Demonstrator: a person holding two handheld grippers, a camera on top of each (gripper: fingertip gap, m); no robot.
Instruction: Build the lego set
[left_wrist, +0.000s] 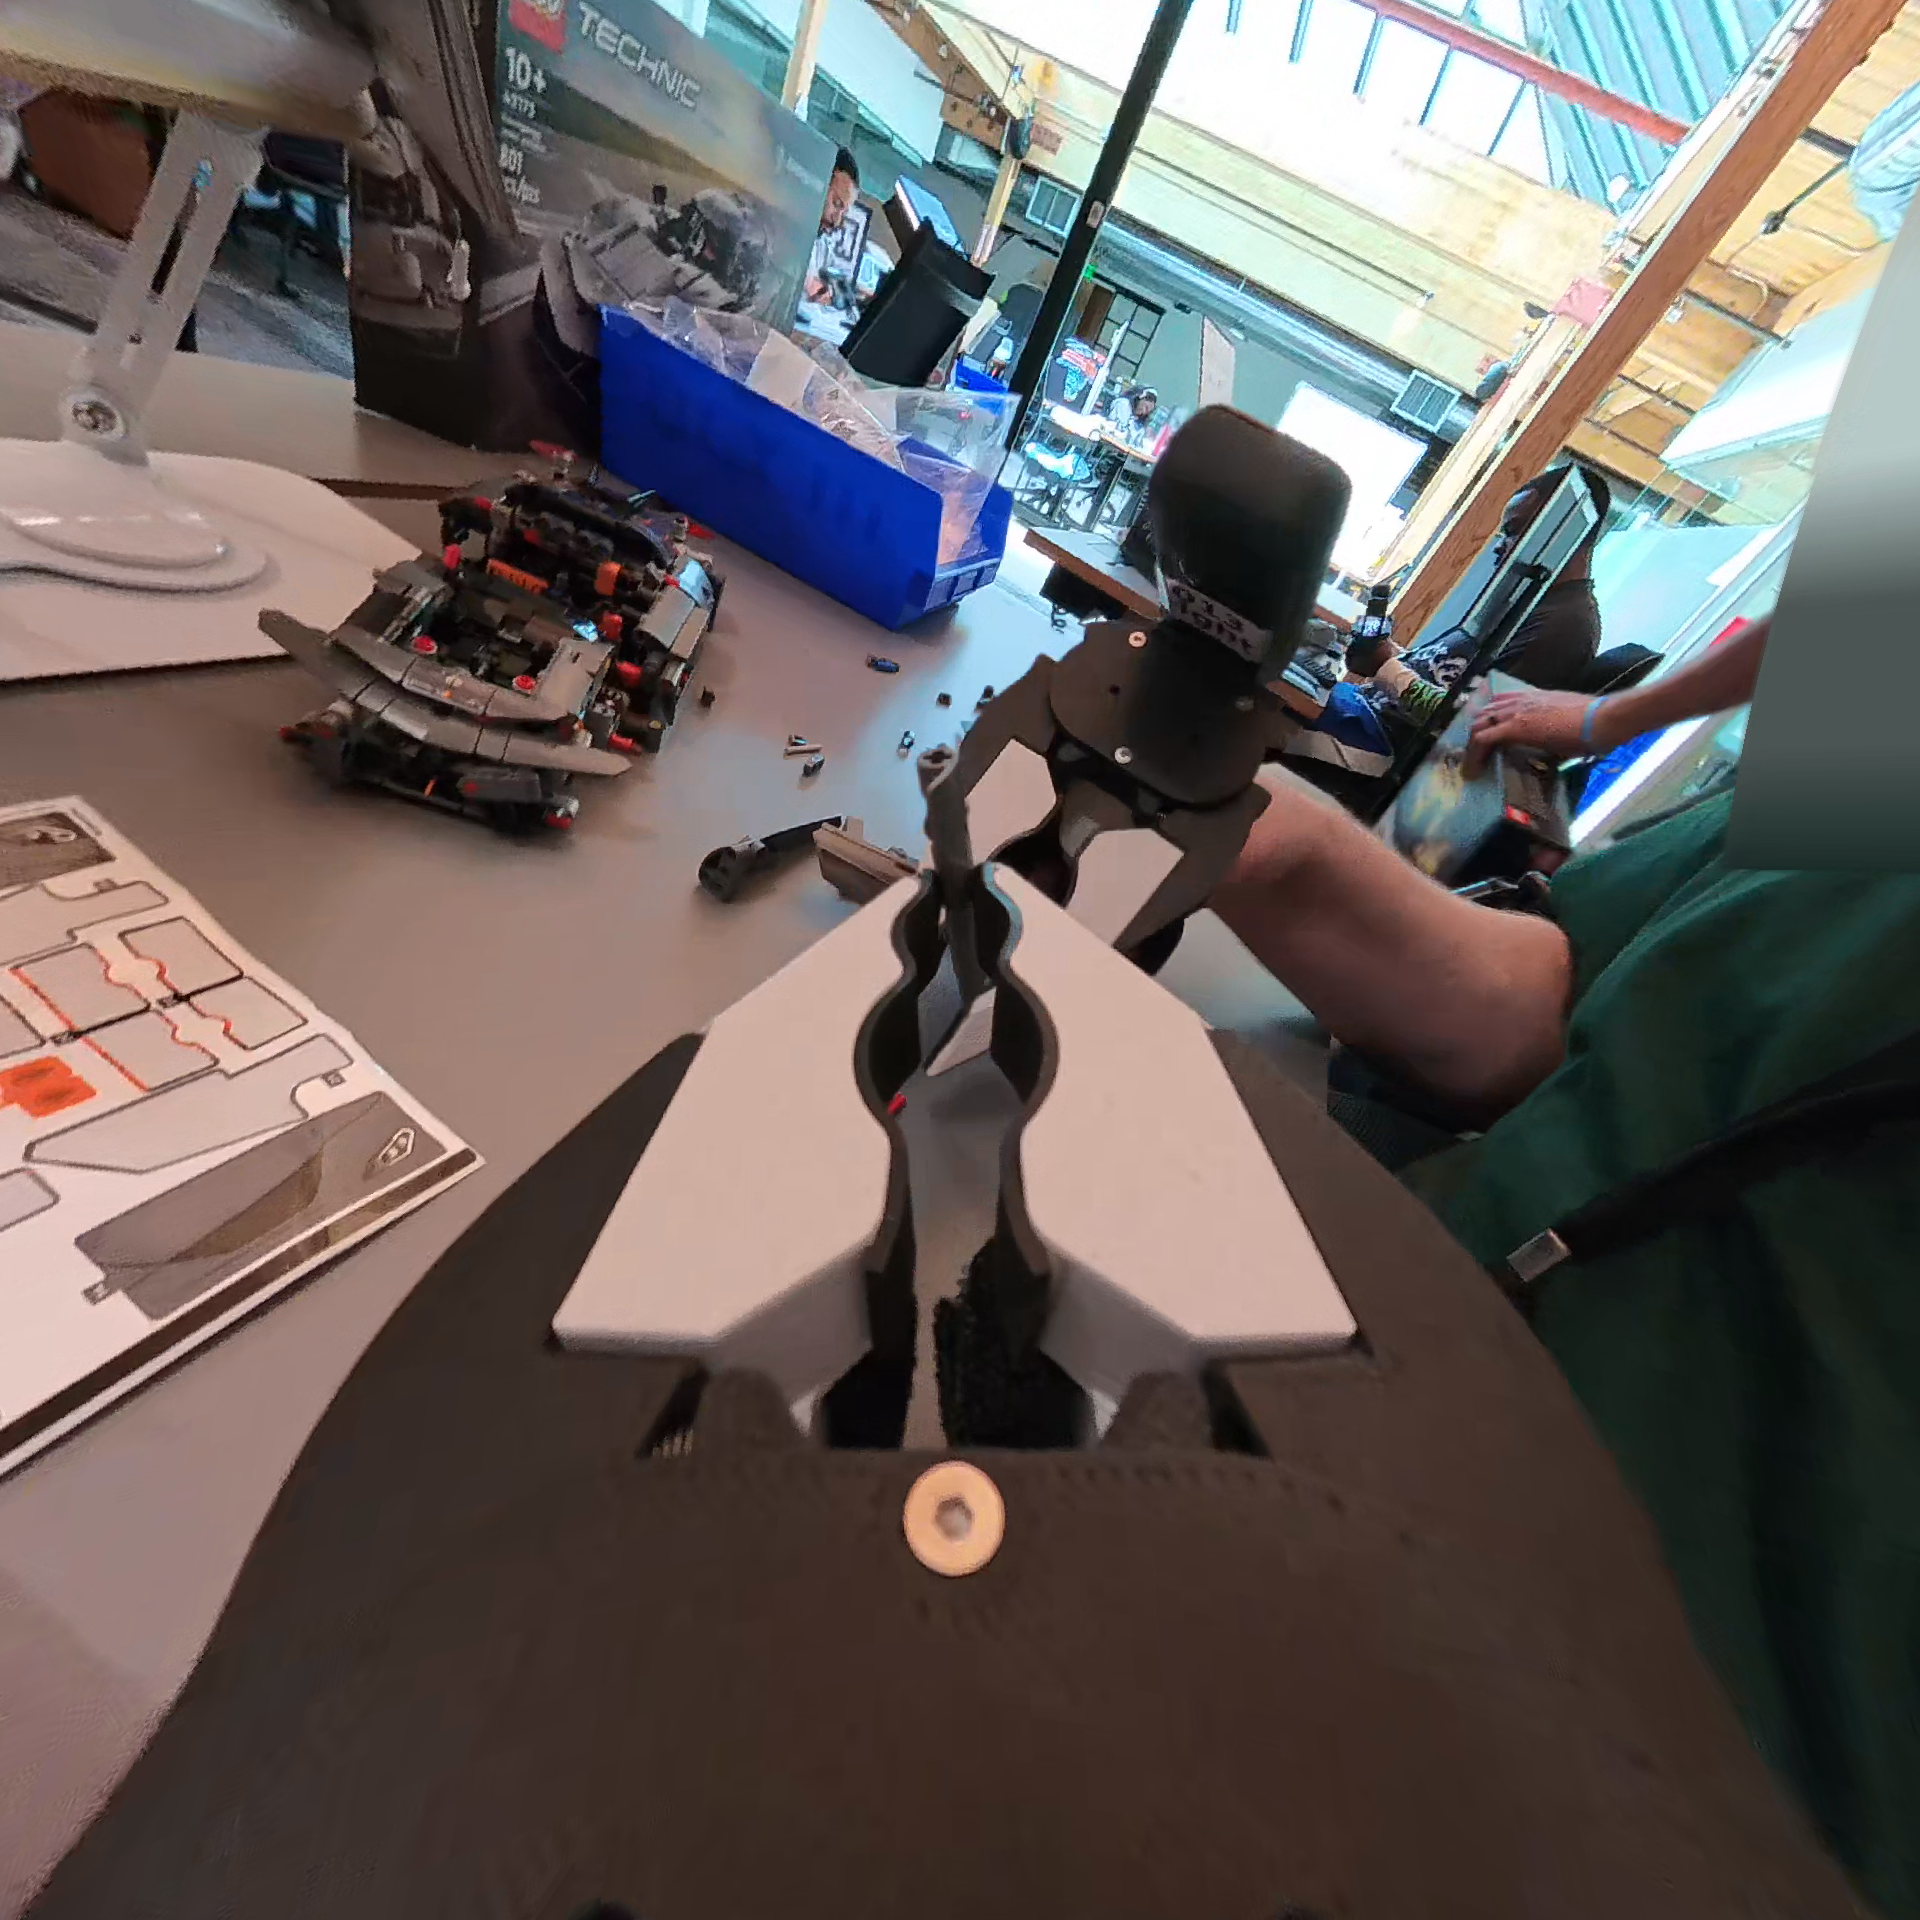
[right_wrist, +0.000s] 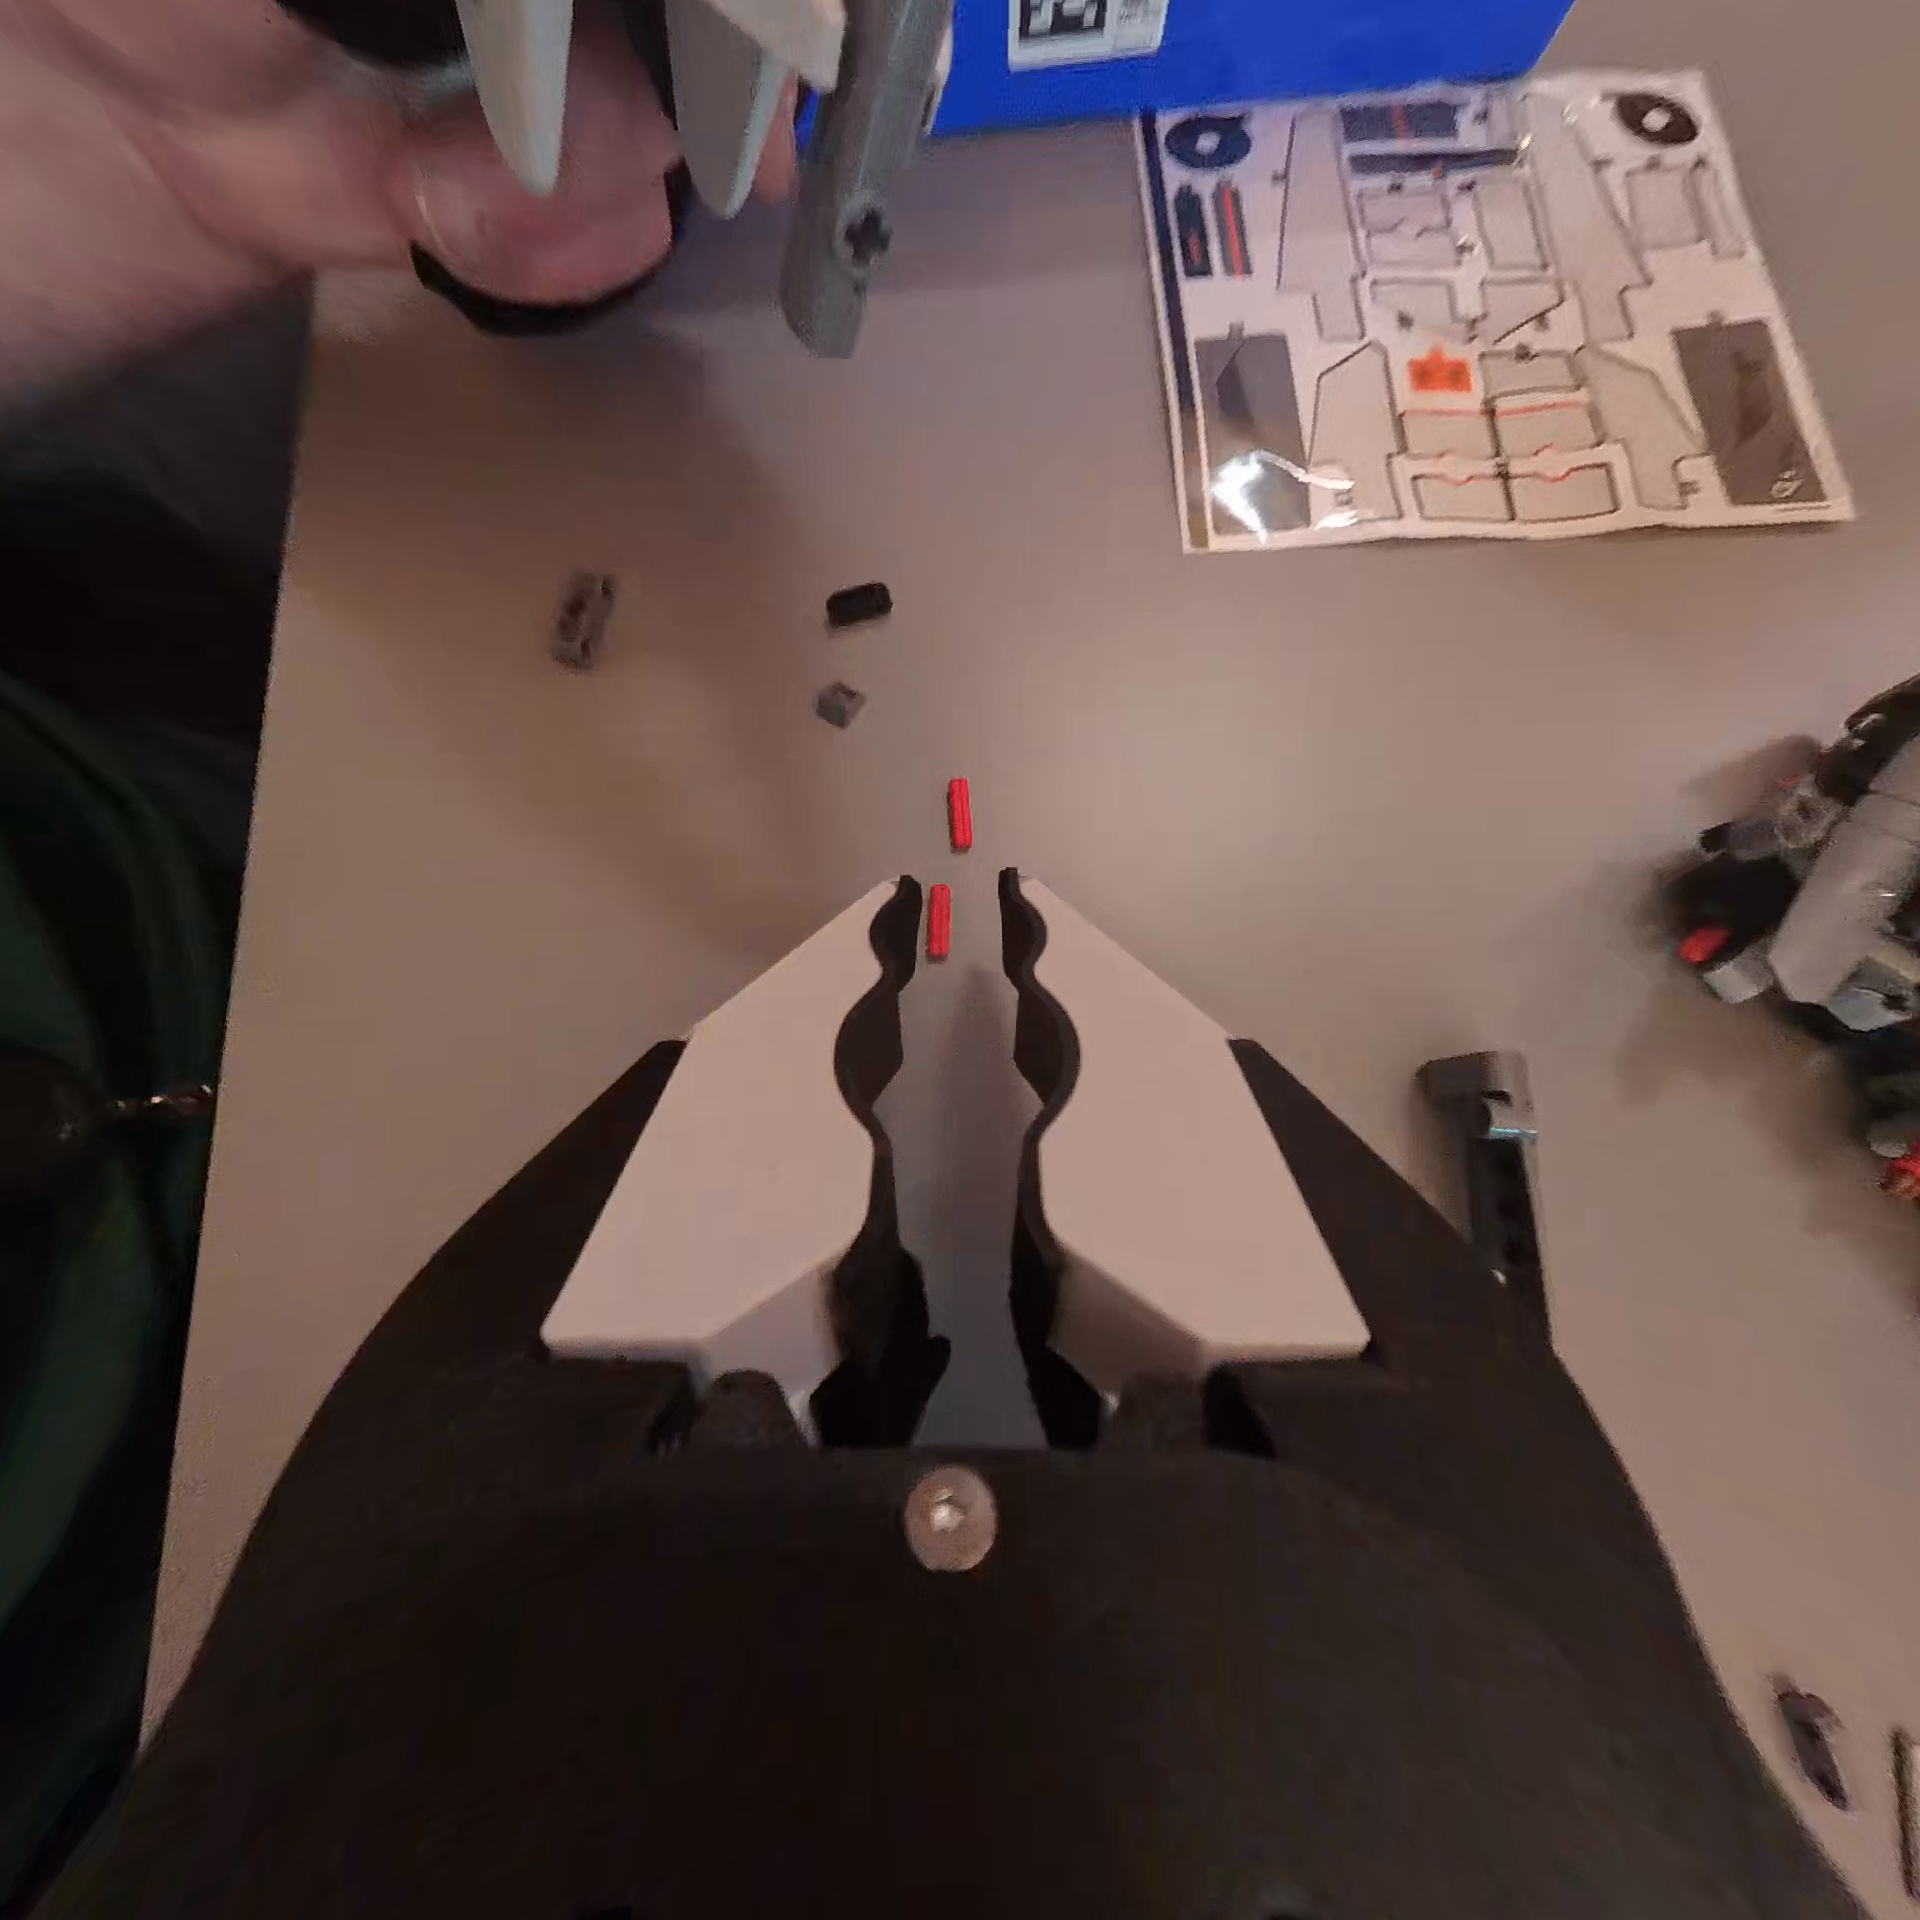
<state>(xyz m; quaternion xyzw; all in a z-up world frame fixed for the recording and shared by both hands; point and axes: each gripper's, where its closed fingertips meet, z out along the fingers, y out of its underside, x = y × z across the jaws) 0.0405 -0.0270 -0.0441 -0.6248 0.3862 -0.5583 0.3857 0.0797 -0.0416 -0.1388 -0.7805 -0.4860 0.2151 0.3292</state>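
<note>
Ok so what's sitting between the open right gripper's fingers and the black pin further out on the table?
In the right wrist view, two red pegs: one between the right gripper's fingertips, another just beyond. Bare table follows up to the black pin.

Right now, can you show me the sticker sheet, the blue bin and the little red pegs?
sticker sheet (right_wrist: 1486, 312), right wrist view, middle.
blue bin (left_wrist: 790, 488), left wrist view, side wall.
red pegs (right_wrist: 959, 812), right wrist view, farther peg's middle.

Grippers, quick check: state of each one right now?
Left gripper: shut on a grey lego beam.
Right gripper: open, empty, over two red pins.
</note>
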